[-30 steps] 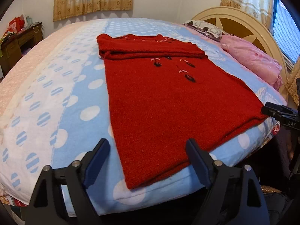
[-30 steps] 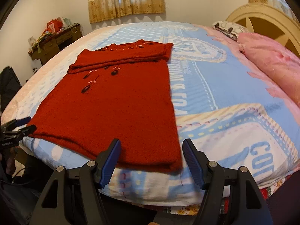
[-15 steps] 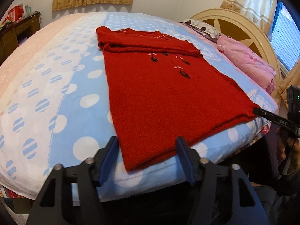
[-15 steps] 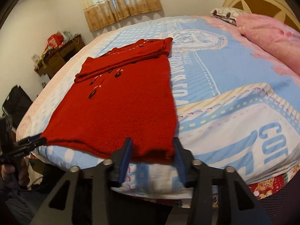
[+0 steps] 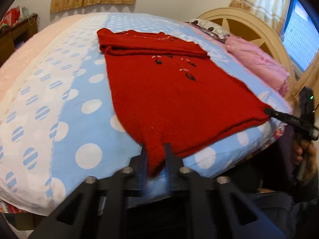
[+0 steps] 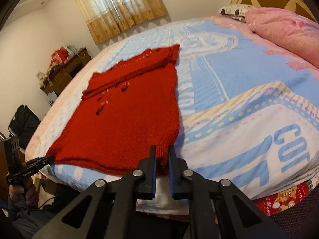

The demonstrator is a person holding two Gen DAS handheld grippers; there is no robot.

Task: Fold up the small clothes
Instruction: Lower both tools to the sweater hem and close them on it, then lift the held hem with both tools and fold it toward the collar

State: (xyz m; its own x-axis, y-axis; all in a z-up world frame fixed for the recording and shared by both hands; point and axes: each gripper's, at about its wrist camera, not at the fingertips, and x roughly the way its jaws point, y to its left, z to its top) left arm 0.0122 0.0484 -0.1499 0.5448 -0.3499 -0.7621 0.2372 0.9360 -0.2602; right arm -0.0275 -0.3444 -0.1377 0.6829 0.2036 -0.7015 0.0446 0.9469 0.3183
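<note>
Bed, blue, white and pink dotted and lettered cover, fills the frame. Red knitted sweater lies flat at centre, top portion folded over. Pink pillow lies at upper right, patterned pillow just beyond it.

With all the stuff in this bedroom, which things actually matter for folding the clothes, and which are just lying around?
Part of the job:
- red sweater, spread on the bed
- left gripper, closing on one near corner
- right gripper, shut on the other near corner

Just lying about:
- pink blanket
- patterned pillow
- cluttered wooden desk
- curtains
</note>
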